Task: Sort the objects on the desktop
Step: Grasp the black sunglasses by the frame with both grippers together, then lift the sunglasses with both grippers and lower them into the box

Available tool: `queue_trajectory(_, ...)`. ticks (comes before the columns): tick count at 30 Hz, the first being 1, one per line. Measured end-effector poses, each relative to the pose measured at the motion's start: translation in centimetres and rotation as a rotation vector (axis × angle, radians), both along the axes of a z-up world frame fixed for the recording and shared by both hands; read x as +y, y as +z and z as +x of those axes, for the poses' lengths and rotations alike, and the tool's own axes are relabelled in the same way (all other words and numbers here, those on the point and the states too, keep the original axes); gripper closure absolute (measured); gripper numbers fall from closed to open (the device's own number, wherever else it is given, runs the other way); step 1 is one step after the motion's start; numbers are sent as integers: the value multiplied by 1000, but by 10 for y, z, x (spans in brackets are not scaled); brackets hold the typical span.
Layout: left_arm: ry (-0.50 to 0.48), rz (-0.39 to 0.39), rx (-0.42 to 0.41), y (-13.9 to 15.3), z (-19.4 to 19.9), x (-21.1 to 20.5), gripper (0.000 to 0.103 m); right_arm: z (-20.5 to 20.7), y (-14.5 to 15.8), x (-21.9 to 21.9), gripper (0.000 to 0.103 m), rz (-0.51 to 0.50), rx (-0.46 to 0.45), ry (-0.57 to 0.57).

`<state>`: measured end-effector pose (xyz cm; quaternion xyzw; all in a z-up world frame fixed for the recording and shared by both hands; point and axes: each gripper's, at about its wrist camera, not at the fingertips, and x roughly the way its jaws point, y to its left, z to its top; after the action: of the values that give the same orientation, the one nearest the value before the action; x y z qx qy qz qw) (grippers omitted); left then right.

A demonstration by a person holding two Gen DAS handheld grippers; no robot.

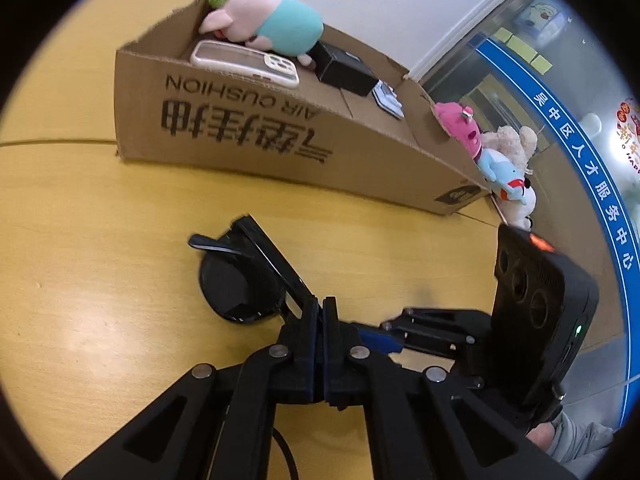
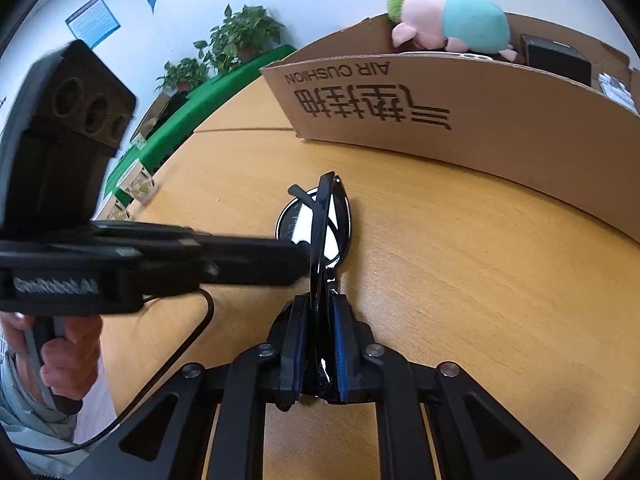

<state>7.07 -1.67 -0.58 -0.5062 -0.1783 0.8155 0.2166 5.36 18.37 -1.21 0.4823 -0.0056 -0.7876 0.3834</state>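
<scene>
A pair of black sunglasses [image 1: 236, 280] stands folded on its edge on the wooden table [image 1: 100, 300], in front of a cardboard box [image 1: 280, 140]. My left gripper [image 1: 322, 308] is shut on the thin frame bar that runs into its jaws. In the right wrist view the sunglasses [image 2: 326, 220] run straight into my right gripper [image 2: 320, 304], which is shut on their near end, blue pads pressing both sides. The left gripper [image 2: 302, 256] reaches in from the left and meets the frame. The right gripper [image 1: 388, 330] shows at the right of the left wrist view.
The box [image 2: 500, 120] holds a pink and teal plush pig [image 1: 276, 20], a phone in a white case [image 1: 244, 64], a black box [image 1: 344, 66] and a small packet [image 1: 386, 98]. Several plush toys [image 1: 504, 160] lie by its right end. A cable [image 2: 188, 344] trails near me.
</scene>
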Motion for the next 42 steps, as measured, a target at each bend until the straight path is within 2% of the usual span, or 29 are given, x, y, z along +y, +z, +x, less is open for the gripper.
queue_trajectory(4,9,32,-49,-15,-13,-1,101,0,-1,0,93,-5,-3,-4)
queue_trajectory(12,-27,61,-30,-8,-11,4,102,-2,2,7,93,-6,6,-27)
queue_trajectory(16,-52,41,6,7,-8,16,102,4,12,6,93,-25,39,-8)
queue_trajectory(22,4,19,-60,0,-8,9,102,3,6,10,93,-7,26,-14)
queue_trajectory(25,13,34,-81,-4,-3,4,90,1,2,19,93,-14,6,-35)
queue_trajectory(27,22,28,-91,-7,-5,5,71,1,2,23,93,-19,3,-37)
queue_trajectory(29,16,35,-96,-12,-10,9,68,2,1,21,93,-18,1,-31)
queue_trajectory(32,8,43,-115,-19,-14,13,73,4,-1,17,93,-18,-7,-16)
queue_trajectory(33,6,25,-118,-22,-15,14,88,5,-2,16,93,-18,-8,-12)
queue_trajectory(37,6,40,-103,-17,-10,16,91,7,-1,17,93,-22,-8,-17)
queue_trajectory(42,-4,-12,-7,24,0,29,95,11,16,18,93,-49,41,-26)
